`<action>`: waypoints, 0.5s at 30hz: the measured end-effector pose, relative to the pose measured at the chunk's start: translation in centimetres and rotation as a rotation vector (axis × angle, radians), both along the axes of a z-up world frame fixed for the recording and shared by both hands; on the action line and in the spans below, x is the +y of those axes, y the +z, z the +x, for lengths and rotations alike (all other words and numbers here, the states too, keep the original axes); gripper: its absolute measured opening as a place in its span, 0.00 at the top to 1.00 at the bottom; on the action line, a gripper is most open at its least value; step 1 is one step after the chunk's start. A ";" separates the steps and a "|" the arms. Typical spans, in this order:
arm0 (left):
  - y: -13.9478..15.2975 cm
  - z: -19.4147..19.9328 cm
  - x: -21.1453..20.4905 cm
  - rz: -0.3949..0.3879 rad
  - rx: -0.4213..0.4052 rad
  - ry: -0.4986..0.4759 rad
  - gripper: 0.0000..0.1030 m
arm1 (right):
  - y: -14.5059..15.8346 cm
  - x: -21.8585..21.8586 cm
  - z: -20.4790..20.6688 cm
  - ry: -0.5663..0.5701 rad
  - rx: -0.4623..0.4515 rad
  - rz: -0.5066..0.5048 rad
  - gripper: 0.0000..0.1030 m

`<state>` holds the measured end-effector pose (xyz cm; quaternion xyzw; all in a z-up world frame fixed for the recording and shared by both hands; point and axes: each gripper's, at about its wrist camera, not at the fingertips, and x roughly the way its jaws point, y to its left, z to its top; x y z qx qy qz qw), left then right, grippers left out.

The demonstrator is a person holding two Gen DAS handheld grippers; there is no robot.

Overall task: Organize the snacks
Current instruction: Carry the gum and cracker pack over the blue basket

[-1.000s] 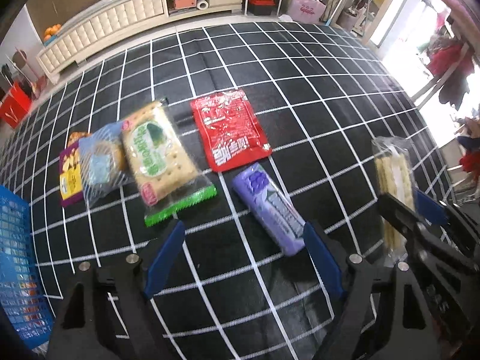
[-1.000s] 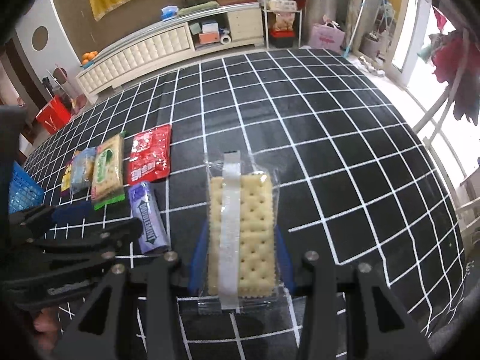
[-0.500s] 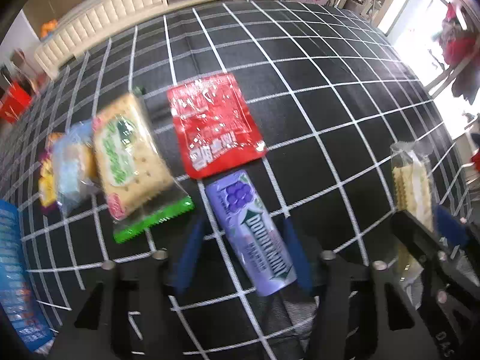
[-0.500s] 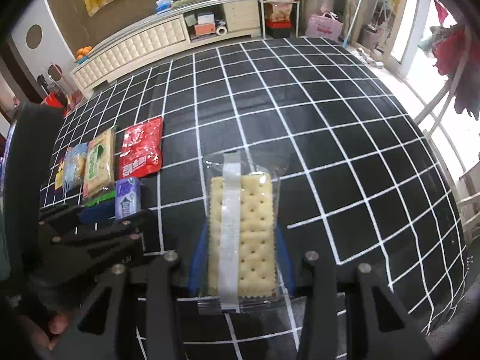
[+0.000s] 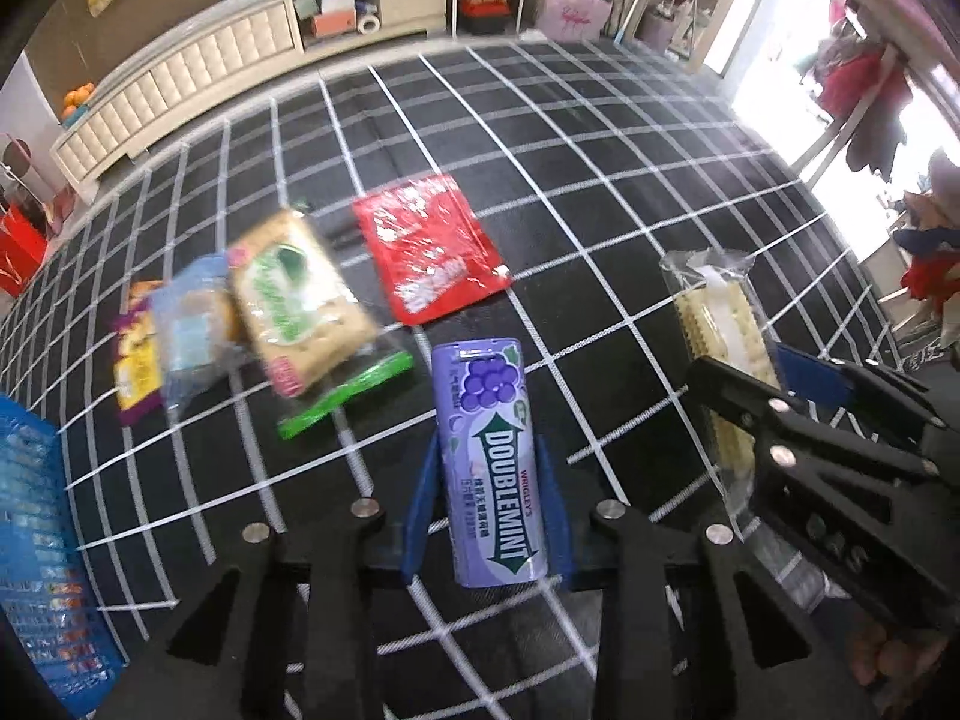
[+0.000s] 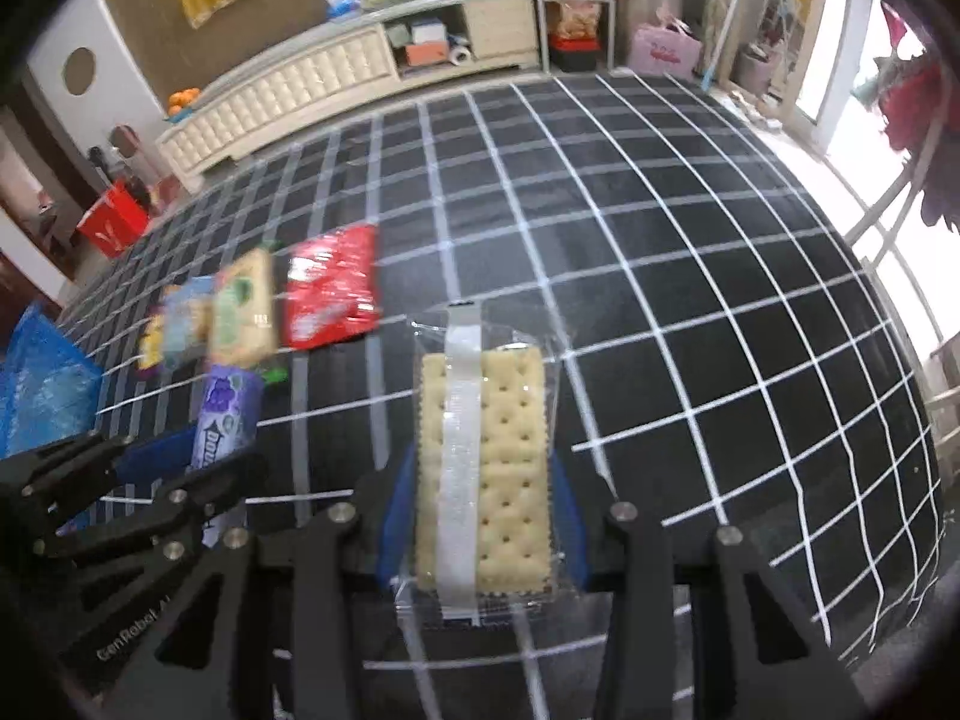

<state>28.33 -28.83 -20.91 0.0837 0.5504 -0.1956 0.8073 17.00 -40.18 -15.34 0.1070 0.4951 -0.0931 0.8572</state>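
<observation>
My left gripper (image 5: 486, 480) is shut on a purple Doublemint gum pack (image 5: 491, 456) and holds it above the black grid mat. The pack also shows in the right wrist view (image 6: 225, 414). My right gripper (image 6: 483, 504) is shut on a clear-wrapped cracker pack (image 6: 483, 468), also seen at the right of the left wrist view (image 5: 720, 348). On the mat lie a red packet (image 5: 429, 255), a green cracker pack (image 5: 300, 306), a blue-wrapped snack (image 5: 192, 324) and a purple-yellow snack (image 5: 138, 366).
A blue basket (image 5: 36, 540) stands at the left edge. The black grid mat (image 5: 600, 180) extends far and right. A white cabinet (image 5: 210, 66) lines the far wall, with a red bin (image 6: 114, 222) beside it.
My left gripper moved over the gum pack, shut on it and lifted it off the mat. My right gripper kept hold of the cracker pack.
</observation>
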 end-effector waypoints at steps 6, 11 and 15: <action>5.0 -1.9 4.9 -0.042 -0.066 0.015 0.71 | 4.4 4.3 -1.8 0.046 -0.061 -0.019 0.55; 9.5 -4.1 8.5 -0.059 -0.150 0.022 0.71 | 7.4 8.0 -2.3 0.092 -0.097 -0.045 0.55; 12.6 -5.5 12.1 -0.085 -0.204 0.044 0.71 | 9.3 11.3 -2.6 0.136 -0.131 -0.054 0.55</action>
